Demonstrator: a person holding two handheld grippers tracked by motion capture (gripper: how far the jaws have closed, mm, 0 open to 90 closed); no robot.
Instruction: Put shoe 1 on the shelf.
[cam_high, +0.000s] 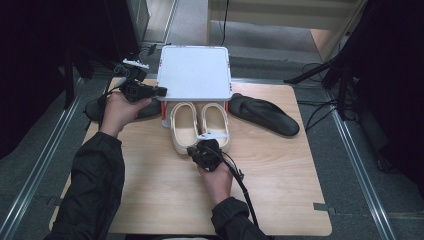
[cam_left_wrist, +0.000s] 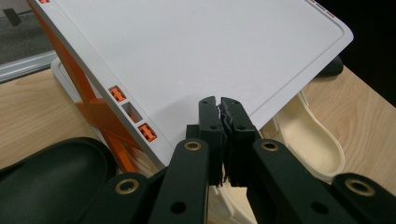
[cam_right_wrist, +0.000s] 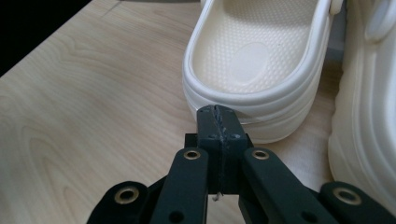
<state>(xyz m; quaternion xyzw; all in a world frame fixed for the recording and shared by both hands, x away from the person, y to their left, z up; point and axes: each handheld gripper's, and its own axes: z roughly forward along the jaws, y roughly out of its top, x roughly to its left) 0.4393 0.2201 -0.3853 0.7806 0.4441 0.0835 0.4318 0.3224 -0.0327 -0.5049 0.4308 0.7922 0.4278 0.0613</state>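
Note:
A white rack on orange legs stands at the table's far middle. Two cream clogs lie under it, heels towards me. My right gripper is shut and empty. Its tips sit at the heel of the left clog, touching it or just short of it. The right clog lies beside it. My left gripper is shut with nothing in it, level at the rack's left edge. Its tips are over the white top.
One black slipper lies right of the rack, and another lies left of it under my left hand. An orange leg stands near the left gripper. Bare wood stretches to the front edge.

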